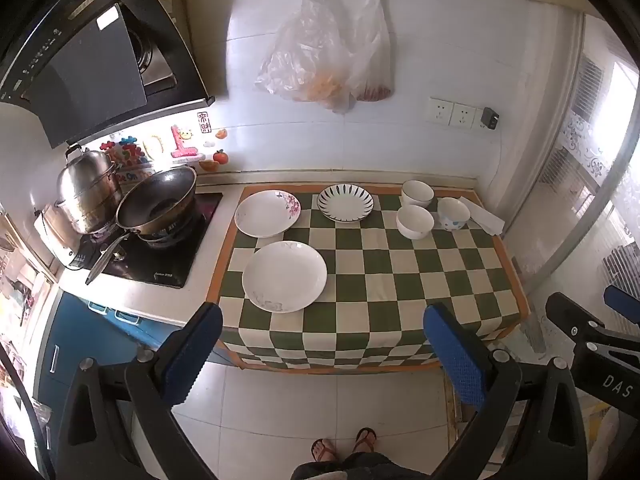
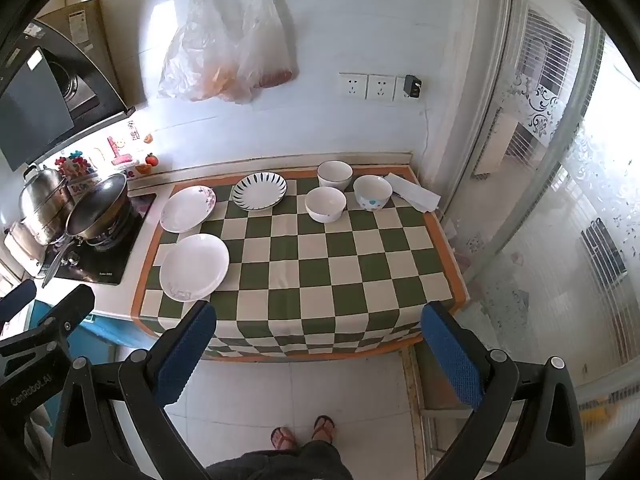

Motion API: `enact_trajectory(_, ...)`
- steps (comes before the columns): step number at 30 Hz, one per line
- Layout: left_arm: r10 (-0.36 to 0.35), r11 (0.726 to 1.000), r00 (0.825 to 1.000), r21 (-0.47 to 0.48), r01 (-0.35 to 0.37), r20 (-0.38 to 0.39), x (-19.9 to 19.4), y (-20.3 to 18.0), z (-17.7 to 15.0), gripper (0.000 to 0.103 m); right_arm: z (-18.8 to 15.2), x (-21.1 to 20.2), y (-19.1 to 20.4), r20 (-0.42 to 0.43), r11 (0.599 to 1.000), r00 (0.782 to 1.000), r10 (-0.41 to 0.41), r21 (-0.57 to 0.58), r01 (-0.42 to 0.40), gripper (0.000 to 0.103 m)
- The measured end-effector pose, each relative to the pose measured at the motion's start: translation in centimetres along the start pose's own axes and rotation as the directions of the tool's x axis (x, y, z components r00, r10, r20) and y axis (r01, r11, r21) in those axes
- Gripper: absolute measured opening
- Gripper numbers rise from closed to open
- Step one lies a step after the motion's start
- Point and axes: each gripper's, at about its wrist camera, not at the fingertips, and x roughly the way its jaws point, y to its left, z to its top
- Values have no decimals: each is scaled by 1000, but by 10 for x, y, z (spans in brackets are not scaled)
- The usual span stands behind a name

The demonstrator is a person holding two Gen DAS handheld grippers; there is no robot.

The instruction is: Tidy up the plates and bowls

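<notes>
While your left gripper (image 1: pixel 322 354) and right gripper (image 2: pixel 318 350) hang spread and empty, you face three round glazed plates (image 1: pixel 284 276) and three smooth bowls (image 1: pixel 415 221) on checked cloth (image 1: pixel 392 276).

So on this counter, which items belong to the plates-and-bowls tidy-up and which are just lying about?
Job items:
plain white plate
floral plate
striped plate
rear white bowl
front white bowl
dotted bowl

Lying about:
wok
steel pot
hanging plastic bags
folded paper
</notes>
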Motion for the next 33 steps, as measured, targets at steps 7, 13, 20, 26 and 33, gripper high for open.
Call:
enact_trajectory(7,-8,1000,1000,-4,8,6,1,-2,2,103,3,-2,0,4,1000,1000,-7,-5,7,103)
enact_trajectory(13,-13,1000,1000,-9,13,4,-2,3,0,103,2,0,-1,3,1000,1000,-3,3,3,103)
enact_trajectory(20,-14,1000,1000,-13,14,12,-2,3,-1,103,2,-2,0,10,1000,1000,-6,-1,6,103)
enact_trajectory(26,-16,1000,1000,-9,16,11,-4,0,3,103,2,-1,-1,12,1000,1000,-8,5,8,103)
enact_trajectory(33,-13,1000,1000,-10,14,13,-4,-1,2,103,-1,-1,1,12,1000,1000,-5,3,5,103)
